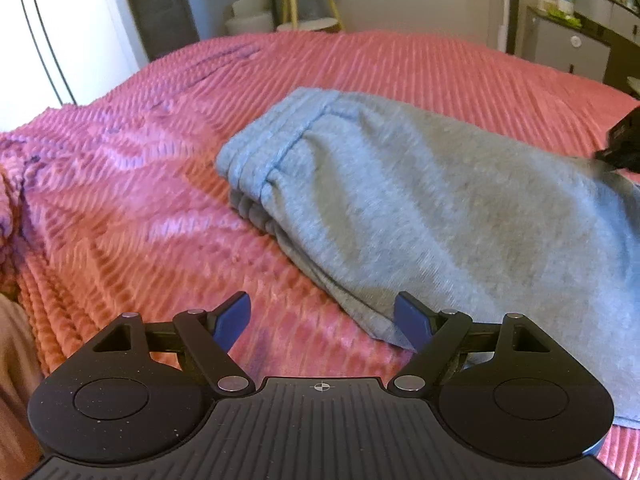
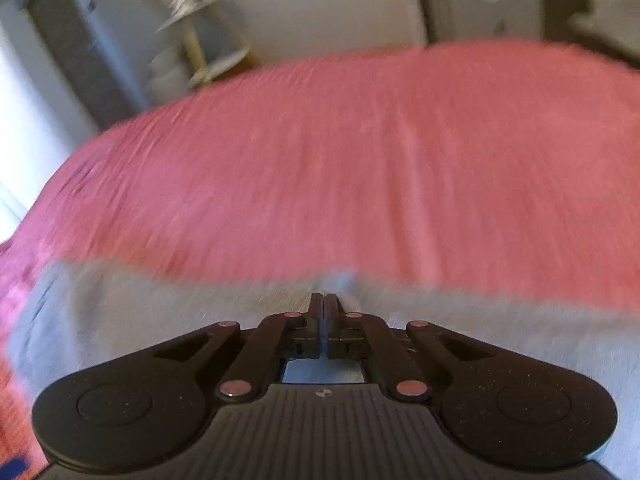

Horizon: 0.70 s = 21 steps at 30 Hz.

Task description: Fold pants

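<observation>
Grey sweatpants lie folded in layers on the pink ribbed bedspread, the cuffed end pointing to the far left. My left gripper is open and empty, just above the bedspread at the pants' near edge; its right blue pad sits at the fabric's fold. The right gripper's dark body shows at the right edge, over the pants. In the blurred right wrist view the right gripper has its jaws together over the grey pants; whether cloth is pinched between them is hidden.
The bedspread covers the whole bed. Beyond it stand a small yellow-legged shelf stand, a dark door and a counter with bottles at the far right. A beige cloth shows at the left edge.
</observation>
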Available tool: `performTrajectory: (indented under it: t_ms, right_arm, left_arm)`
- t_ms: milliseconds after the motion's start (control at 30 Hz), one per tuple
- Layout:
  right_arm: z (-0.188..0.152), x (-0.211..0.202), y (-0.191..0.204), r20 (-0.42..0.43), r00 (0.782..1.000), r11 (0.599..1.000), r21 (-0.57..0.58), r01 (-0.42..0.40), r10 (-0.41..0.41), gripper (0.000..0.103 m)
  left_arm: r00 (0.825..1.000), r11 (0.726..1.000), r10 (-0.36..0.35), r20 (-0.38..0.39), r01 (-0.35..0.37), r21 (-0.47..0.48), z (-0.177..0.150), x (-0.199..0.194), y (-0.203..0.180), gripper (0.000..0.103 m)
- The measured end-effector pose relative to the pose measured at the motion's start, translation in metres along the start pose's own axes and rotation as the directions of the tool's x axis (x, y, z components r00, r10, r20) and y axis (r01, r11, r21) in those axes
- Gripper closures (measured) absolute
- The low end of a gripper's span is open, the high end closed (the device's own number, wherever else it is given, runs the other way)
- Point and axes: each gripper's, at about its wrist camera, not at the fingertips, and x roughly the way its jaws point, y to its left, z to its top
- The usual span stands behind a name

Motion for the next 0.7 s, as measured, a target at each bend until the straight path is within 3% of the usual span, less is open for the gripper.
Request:
performTrajectory:
  t_ms: [33,67,133,200,233,267,300,333,400,433,500,533,600,700]
  right_arm:
    - [0.003,-0.009,-0.001,0.054,0.995,0.996,0.018,0.085,-0.086,0.095]
    - [0.005,-0.019,-0.005,0.076,0.994,0.996,0.051,0.072,-0.076,0.095]
    - [0.002,-0.038,-0.016,0.046,0.996,0.990,0.119,-0.082,0.077,0.092]
    - [-0.012,-0.053,-0.020,-0.009,0.991,0.986,0.107,-0.131,0.133,0.091]
    - [-0.023,-0.055,-0.022,-0.051,0.985,0.983,0.096,-0.159,0.165,0.085]
    - [-0.030,-0.055,-0.025,-0.090,0.978,0.980,0.089,-0.179,0.186,0.072]
    - [-0.039,-0.050,-0.032,-0.132,0.973,0.981,0.076,-0.180,0.189,0.068]
    - [-0.045,-0.047,-0.041,-0.139,0.976,0.984,0.074,-0.159,0.168,0.072]
    - [-0.049,-0.058,-0.065,-0.083,0.985,0.983,0.115,-0.144,0.154,0.076]
    - [-0.049,-0.068,-0.074,-0.040,0.995,0.988,0.130,-0.086,0.092,0.073]
    - [-0.050,-0.095,-0.087,0.016,1.000,0.991,0.131,0.009,-0.011,0.045]
    - [-0.054,-0.112,-0.095,0.045,0.999,0.991,0.136,0.012,-0.018,0.009]
    - [-0.067,-0.138,-0.109,0.087,0.996,0.991,0.136,0.005,-0.017,0.006]
    - [-0.084,-0.162,-0.147,0.053,0.999,0.981,0.195,-0.002,-0.008,0.006]
  left_arm:
    - [1.000,1.000,0.005,0.010,-0.005,-0.005,0.000,-0.002,0.002,0.014]
    - [1.000,1.000,0.010,0.017,-0.010,-0.014,0.001,-0.003,0.003,0.014]
    - [1.000,0.999,0.007,0.027,-0.006,-0.040,0.004,-0.004,0.006,0.014]
    - [0.999,0.998,-0.027,0.032,0.029,-0.062,0.008,-0.004,0.006,0.014]
    - [0.998,0.996,-0.053,0.030,0.054,-0.066,0.009,-0.005,0.006,0.014]
    - [0.996,0.993,-0.088,0.026,0.090,-0.074,0.011,-0.005,0.007,0.014]
    - [0.994,0.991,-0.108,0.030,0.110,-0.082,0.011,-0.007,0.007,0.014]
    - [0.992,0.988,-0.120,0.037,0.123,-0.088,0.010,-0.009,0.008,0.014]
    - [0.991,0.989,-0.125,0.057,0.129,-0.078,0.009,-0.015,0.008,0.014]
    - [0.990,0.989,-0.125,0.067,0.130,-0.071,0.009,-0.018,0.007,0.014]
    - [0.985,0.987,-0.142,0.097,0.149,-0.063,0.012,-0.028,0.000,0.014]
    - [0.979,0.983,-0.168,0.112,0.175,-0.058,0.014,-0.033,-0.007,0.013]
    - [0.958,0.963,-0.259,0.124,0.267,-0.046,0.018,-0.042,-0.026,0.012]
    - [0.917,0.921,-0.387,0.099,0.389,-0.004,0.019,-0.047,-0.068,0.011]
